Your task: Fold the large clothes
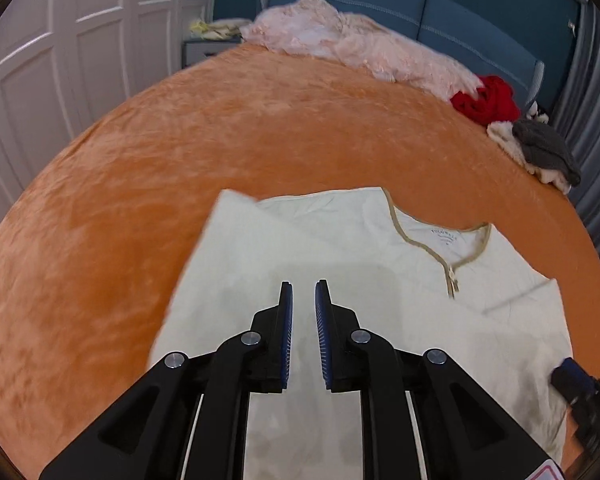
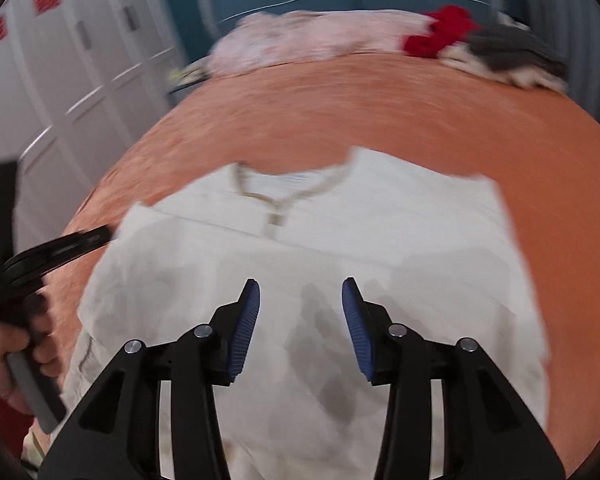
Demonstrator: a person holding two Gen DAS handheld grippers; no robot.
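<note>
On orange bed (image 1: 220,128): cream shirt (image 1: 340,248) lies flat, sleeves folded in. Left gripper (image 1: 303,300) narrowly parted, empty; right gripper (image 2: 300,300) wider, empty. Fabric judged light, limp; grasp hem corners.

You have a cream shirt (image 1: 340,248) lying on the orange bedspread, front side up, its neckline toward the headboard. The neck opening carries tan trim that runs down into a short placket, and a printed label shows inside the collar. Both sides are folded in over the body, so the outline reads as a rough rectangle with straight edges. The cloth lies flat, lightly creased, and faint grey shadows fall across its lower half.
</note>
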